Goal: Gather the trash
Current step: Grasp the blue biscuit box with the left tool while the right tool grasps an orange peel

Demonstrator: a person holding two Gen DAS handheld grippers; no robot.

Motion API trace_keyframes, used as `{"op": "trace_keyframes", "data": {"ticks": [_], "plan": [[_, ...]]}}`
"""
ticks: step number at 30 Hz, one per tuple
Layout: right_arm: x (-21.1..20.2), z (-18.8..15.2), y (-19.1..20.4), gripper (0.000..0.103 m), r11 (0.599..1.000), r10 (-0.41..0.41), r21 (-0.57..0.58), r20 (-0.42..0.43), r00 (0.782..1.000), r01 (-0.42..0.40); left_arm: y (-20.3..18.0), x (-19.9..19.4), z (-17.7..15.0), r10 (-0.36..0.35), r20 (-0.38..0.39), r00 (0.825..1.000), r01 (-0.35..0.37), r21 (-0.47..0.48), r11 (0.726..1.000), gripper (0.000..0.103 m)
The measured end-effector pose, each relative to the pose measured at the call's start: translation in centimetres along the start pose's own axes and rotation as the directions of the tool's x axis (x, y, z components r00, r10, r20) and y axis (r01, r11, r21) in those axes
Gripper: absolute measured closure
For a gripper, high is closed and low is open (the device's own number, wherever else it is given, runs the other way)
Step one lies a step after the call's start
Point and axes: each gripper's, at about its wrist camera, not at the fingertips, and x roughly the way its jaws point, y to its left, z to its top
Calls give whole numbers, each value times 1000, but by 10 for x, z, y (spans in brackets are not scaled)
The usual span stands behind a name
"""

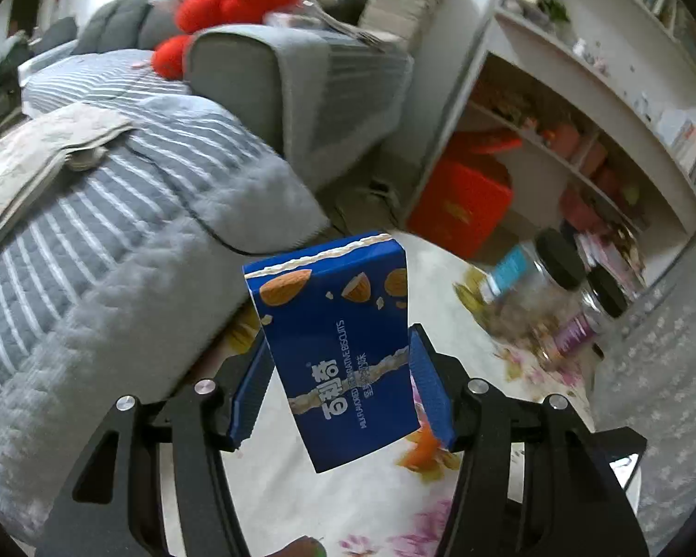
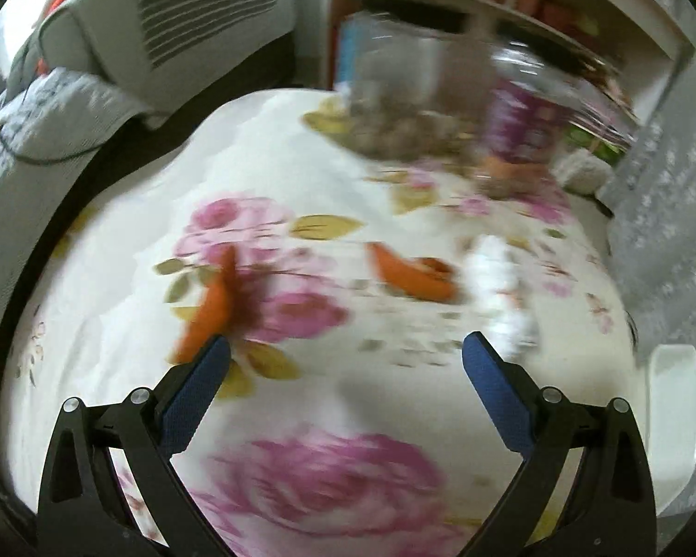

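**Biscuit box lifted, peels on the table**

The left gripper [image 1: 341, 371] clamps a blue biscuit box [image 1: 336, 348] between its blue pads, holding it tilted above the floral tablecloth [image 1: 348, 510], beside the grey striped sofa [image 1: 116, 213]. The right gripper [image 2: 345, 385] hangs over the same cloth with its fingers spread wide and nothing between them. Ahead of it lie two orange peels [image 2: 209, 306] [image 2: 413, 274] and a crumpled white tissue [image 2: 496, 288] (all blurred). Glass jars [image 1: 533, 288] stand at the far edge.
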Motion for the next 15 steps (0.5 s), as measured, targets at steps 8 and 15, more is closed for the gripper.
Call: {"op": "trace_keyframes", "data": {"ticks": [8,15], "plan": [[31,9,50,10,997,-34,-67,-79,996,29,47,11,14,-41,-27,999,37,-156,987,46],[38,18,58,81,998,28,-55,-99,995,-34,76,20,21,-57,-65,996,39,-253,967,46]]}}
